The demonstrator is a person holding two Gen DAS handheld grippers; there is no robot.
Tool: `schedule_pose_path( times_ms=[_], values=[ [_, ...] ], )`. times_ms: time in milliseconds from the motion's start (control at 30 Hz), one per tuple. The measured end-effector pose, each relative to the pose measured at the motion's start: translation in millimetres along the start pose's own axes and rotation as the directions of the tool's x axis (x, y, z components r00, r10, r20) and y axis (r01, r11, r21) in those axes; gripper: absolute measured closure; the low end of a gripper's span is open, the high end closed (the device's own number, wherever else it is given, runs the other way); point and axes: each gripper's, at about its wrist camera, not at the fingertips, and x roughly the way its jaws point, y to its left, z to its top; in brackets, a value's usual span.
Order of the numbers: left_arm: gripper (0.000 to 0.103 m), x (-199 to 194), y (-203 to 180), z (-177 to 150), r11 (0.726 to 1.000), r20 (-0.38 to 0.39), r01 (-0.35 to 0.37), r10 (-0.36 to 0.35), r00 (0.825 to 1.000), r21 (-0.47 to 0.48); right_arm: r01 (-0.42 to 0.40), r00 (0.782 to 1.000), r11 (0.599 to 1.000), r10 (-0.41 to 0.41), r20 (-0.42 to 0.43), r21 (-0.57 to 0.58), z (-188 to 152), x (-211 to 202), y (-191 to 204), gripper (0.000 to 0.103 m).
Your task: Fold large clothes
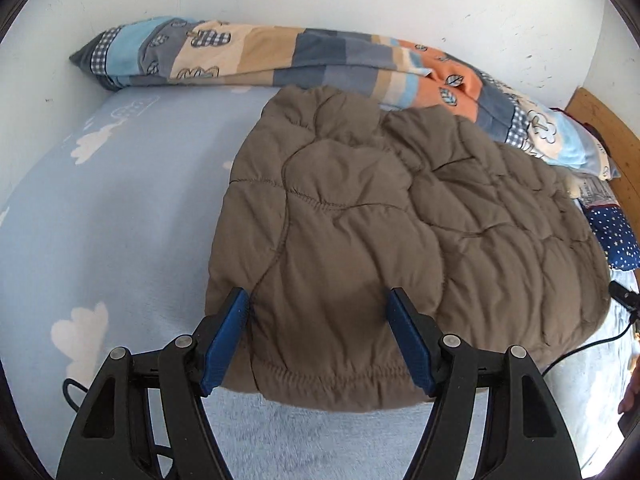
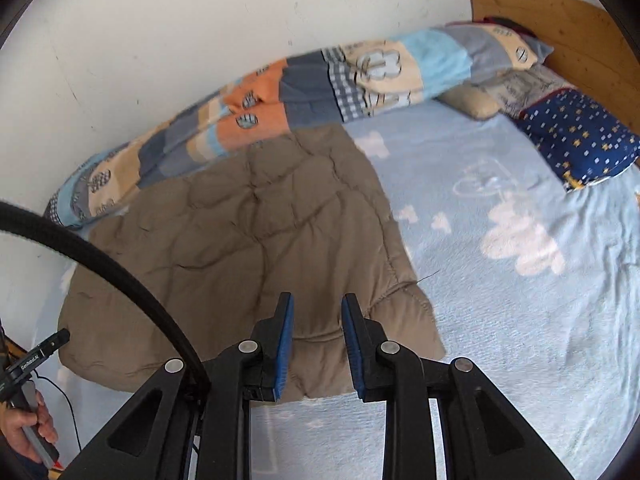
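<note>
A brown quilted jacket [image 1: 380, 220] lies folded into a compact block on the light blue bed sheet [image 1: 120, 220]. My left gripper [image 1: 318, 300] is open, its blue pads on either side of the jacket's near elastic hem, not clamped on it. In the right wrist view the jacket [image 2: 240, 240] lies left of centre. My right gripper [image 2: 317, 304] is open with a narrower gap, over the jacket's near right corner, holding nothing.
A rolled patchwork quilt [image 1: 280, 56] lies along the white wall behind the jacket. A navy starred pillow [image 2: 580, 140] and wooden headboard [image 2: 560, 24] are at the right. A black cable [image 2: 100, 264] crosses the left. Cloud-print sheet [image 2: 520, 280] extends to the right.
</note>
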Motion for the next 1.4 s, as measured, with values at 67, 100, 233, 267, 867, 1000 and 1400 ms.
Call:
schedule_pose_path(
  times_ms=[67, 100, 233, 267, 867, 1000, 1400],
  values=[
    [0.031, 12.4, 2.8, -1.4, 1.0, -0.041, -0.001, 0.0, 0.999, -0.011, 0.019, 0.999, 1.0, -0.019, -0.041, -0.005, -1.1, 16.0, -1.0, 0.076],
    [0.029, 17.0, 4.9, -2.0, 1.0, -0.051, 0.0, -0.001, 0.999, -0.018, 0.027, 0.998, 1.0, -0.027, -0.052, -0.011, -2.9, 23.0, -1.0, 0.076],
    [0.026, 28.3, 10.1, -0.7, 0.999, -0.067, 0.003, -0.005, 0.998, -0.04, 0.029, 0.994, 1.0, -0.028, -0.11, 0.008, -9.1, 46.5, -8.0, 0.076],
    [0.025, 29.5, 9.3, 0.0, 0.999, -0.065, -0.003, 0.0, 0.998, -0.033, 0.021, 0.992, 0.999, -0.018, -0.123, 0.024, -9.8, 51.6, -11.5, 0.076],
    [0.025, -6.3, -15.3, 10.7, 0.997, 0.089, -0.037, 0.032, 0.995, 0.061, -0.078, 0.995, 0.982, 0.088, 0.051, -0.17, -9.6, 16.4, 63.2, 0.076],
    [0.025, 2.0, -20.3, 7.7, 0.995, 0.068, -0.046, 0.04, 0.997, 0.088, -0.115, 0.993, 0.973, 0.119, 0.007, -0.198, -20.4, 26.5, 79.5, 0.076],
    [0.024, 19.9, -20.6, 4.5, 0.995, 0.017, -0.044, 0.042, 0.999, 0.093, -0.141, 0.986, 0.978, 0.125, -0.114, -0.151, -26.7, 67.6, 69.8, 0.073]
  ],
)
